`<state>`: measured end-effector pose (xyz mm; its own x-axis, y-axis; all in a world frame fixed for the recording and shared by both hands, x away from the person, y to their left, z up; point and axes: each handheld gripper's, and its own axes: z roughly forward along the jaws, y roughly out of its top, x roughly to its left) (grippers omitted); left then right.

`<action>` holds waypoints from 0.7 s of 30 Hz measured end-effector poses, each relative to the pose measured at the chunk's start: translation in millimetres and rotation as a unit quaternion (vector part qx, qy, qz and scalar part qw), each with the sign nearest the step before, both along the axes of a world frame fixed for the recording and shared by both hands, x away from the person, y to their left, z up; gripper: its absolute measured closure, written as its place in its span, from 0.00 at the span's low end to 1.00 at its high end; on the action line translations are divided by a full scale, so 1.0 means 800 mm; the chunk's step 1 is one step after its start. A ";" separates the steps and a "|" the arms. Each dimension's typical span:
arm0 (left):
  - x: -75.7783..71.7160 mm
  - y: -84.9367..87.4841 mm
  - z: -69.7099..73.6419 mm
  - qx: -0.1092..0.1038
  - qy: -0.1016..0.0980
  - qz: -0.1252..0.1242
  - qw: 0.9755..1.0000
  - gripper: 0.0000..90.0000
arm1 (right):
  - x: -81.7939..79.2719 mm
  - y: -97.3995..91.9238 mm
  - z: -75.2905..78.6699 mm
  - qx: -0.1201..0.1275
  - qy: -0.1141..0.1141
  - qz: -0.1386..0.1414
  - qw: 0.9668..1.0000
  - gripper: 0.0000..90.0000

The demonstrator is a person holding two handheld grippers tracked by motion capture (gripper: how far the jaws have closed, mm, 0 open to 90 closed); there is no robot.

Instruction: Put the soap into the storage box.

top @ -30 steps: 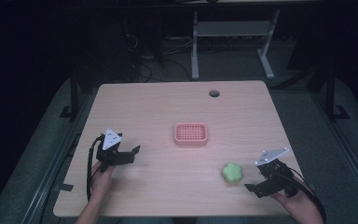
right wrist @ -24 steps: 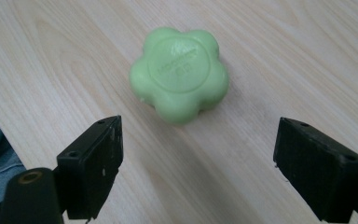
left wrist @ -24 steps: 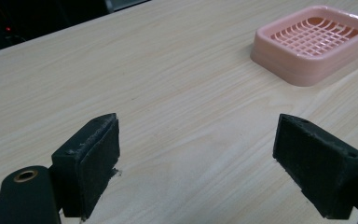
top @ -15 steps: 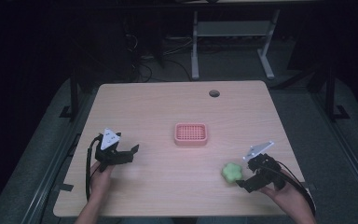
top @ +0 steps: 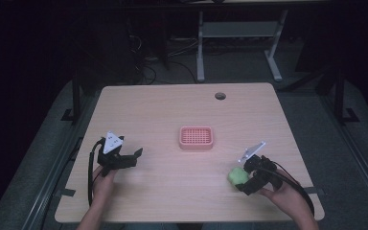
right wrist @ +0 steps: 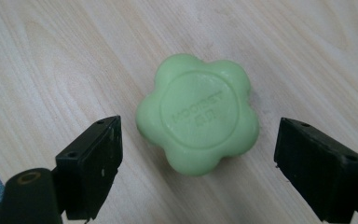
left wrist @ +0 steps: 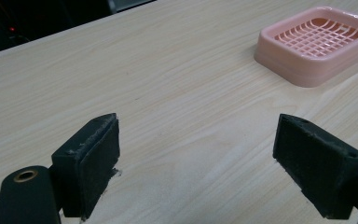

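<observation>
The right gripper (top: 247, 177) sits low over the near right part of the table (top: 172, 110), its jaws spread wide and tilted down toward the board. The left gripper (top: 129, 158) rests near the table's near left edge, jaws likewise wide apart, held by a hand (top: 103, 179) coming from the near side.

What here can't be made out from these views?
- Right gripper view: the embossed text on the green soap is too blurred to read.
- High view: the right gripper partly covers the soap, so contact is unclear.
- Left gripper view: the pink soap dish is cut by the right edge.
</observation>
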<state>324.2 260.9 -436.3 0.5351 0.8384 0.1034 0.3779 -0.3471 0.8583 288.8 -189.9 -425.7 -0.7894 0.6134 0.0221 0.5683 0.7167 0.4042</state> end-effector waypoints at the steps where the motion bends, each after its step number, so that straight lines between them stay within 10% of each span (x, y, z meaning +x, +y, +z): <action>1: 0.000 0.000 0.000 -0.001 0.001 0.001 1.000 0.16 | 0.001 0.002 -0.001 -0.002 0.000 0.002 1.000 0.16; 21: 0.000 0.003 0.000 -0.005 0.000 0.003 1.000 0.16 | 0.019 0.029 -0.013 -0.059 0.015 0.028 0.998 0.17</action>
<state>324.2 263.0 -435.9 0.5299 0.8427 0.0954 0.3801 -0.3366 0.8615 304.1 -167.1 -436.3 -0.8225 0.5682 -0.0240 0.5367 0.7895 0.2977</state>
